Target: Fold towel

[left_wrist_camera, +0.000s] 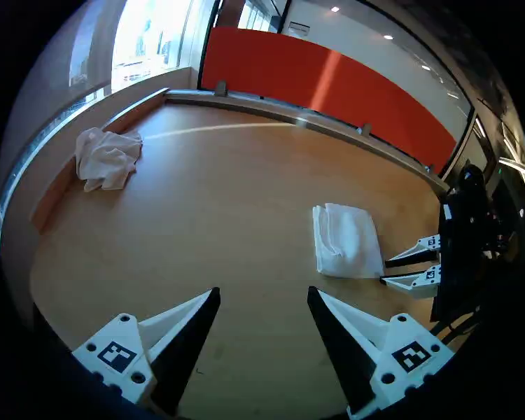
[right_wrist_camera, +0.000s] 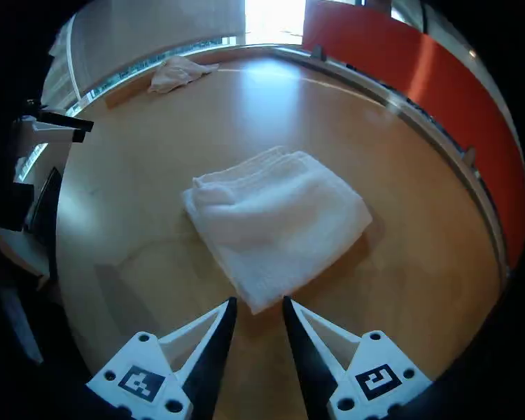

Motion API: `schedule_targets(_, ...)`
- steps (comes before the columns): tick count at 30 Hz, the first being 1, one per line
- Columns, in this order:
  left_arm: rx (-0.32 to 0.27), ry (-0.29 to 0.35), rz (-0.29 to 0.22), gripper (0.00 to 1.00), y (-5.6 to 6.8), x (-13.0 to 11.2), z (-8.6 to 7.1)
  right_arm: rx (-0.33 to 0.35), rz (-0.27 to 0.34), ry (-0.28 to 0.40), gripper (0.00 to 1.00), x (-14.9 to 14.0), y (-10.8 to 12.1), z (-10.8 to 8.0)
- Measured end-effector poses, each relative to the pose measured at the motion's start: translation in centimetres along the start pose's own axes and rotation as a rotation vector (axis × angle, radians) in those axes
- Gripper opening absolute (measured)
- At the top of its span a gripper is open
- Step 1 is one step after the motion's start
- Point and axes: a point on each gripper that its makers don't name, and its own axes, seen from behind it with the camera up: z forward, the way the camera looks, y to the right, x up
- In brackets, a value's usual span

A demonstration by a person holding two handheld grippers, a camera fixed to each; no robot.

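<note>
My right claw (right_wrist_camera: 257,302), narrowly parted and empty, should pinch every corner layer of the towel (right_wrist_camera: 276,217) just ahead of it.

The white plastic left gripper (left_wrist_camera: 263,290) and right gripper (right_wrist_camera: 259,299) each have two pointed fingers (left_wrist_camera: 157,332) with black inner faces, round screw holes (left_wrist_camera: 124,318) and square black-and-white markers (left_wrist_camera: 117,355).

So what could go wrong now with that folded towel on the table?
1. The open fingers of the right hand-held gripper sit at the near corner of the folded white cloth towel. Closing there might catch only the top layer and pull the fold apart.
2. The crumpled white cloth towel lies far off by the light wooden table's raised edge. Dragging it over could bump the folded one.
</note>
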Motion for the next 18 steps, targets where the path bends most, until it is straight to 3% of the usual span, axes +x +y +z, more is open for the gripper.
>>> schedule_targets(7,0.005,-0.003,0.002,0.92,-0.2,-0.3,-0.2,-0.003,0.021,-0.005,0.48,-0.5,-0.2,0.8)
schedule_targets(12,-0.005,-0.004,0.001,0.92,0.3,-0.3,-0.3,-0.009,0.036,-0.004,0.29,-0.6,-0.2,1.2)
schedule_targets(18,0.008,-0.002,0.001,0.92,-0.2,-0.4,-0.5,-0.009,0.047,0.003,0.11,-0.5,-0.3,1.2)
